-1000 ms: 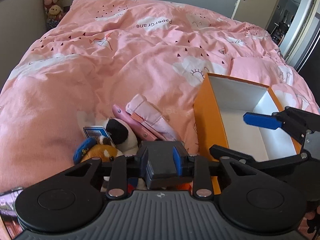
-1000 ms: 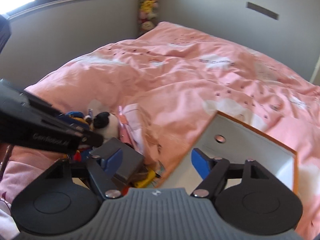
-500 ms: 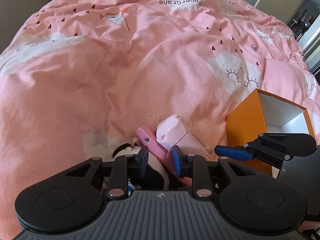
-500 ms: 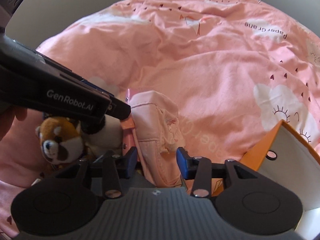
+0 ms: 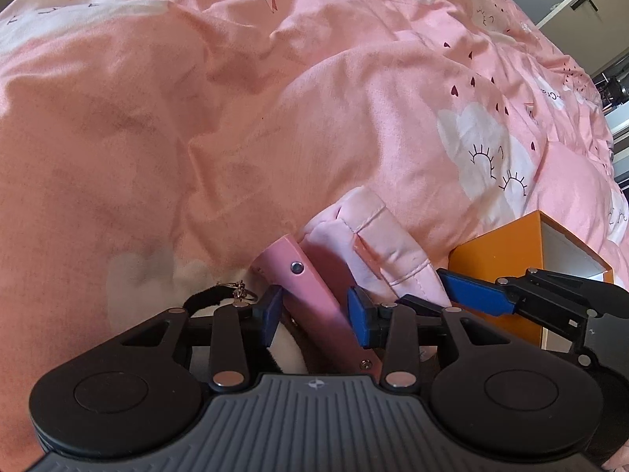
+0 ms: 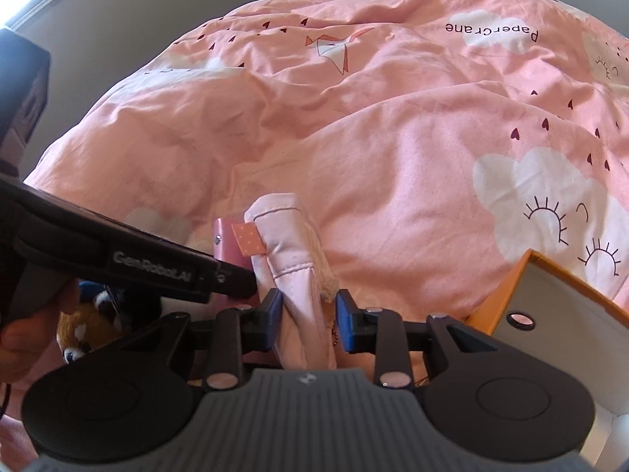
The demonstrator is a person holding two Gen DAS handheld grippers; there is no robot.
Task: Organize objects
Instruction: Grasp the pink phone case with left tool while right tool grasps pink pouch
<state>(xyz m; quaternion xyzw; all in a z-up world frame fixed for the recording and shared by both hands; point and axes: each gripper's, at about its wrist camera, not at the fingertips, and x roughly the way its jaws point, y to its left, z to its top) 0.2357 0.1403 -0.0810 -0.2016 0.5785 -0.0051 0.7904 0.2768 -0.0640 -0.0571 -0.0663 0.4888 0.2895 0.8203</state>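
A bed point(image 5: 196, 137) under a pink duvet point(image 6: 393, 126) printed with white clouds, small hearts and the words "PaperCrane" fills both views; at its right side an orange box point(image 5: 495, 263) with a white inside stands open-topped on the duvet, its near corner showing in the right wrist view as well point(image 6: 499, 299); just left of the box lies a pale pink padded pouch point(image 5: 377, 244), stitched along its seams and carrying a small orange dotted tab, and touching its left side is a darker pink flat case point(image 5: 310, 299) with a metal stud near its far end; a plush toy point(image 6: 78, 334) with orange-brown, white and black fur lies low at the left, partly hidden behind the left tool, and a black-and-white furry patch point(image 5: 283, 354) shows under the left tongs; the left tongs point(image 5: 316, 314) stand open astride the pink case, blue pads on either side of it, and whether they touch it I cannot tell; the right tongs point(image 6: 308, 320) are likewise open around the near end of the pouch, the left pad close against the fabric and the right pad a little apart from it.
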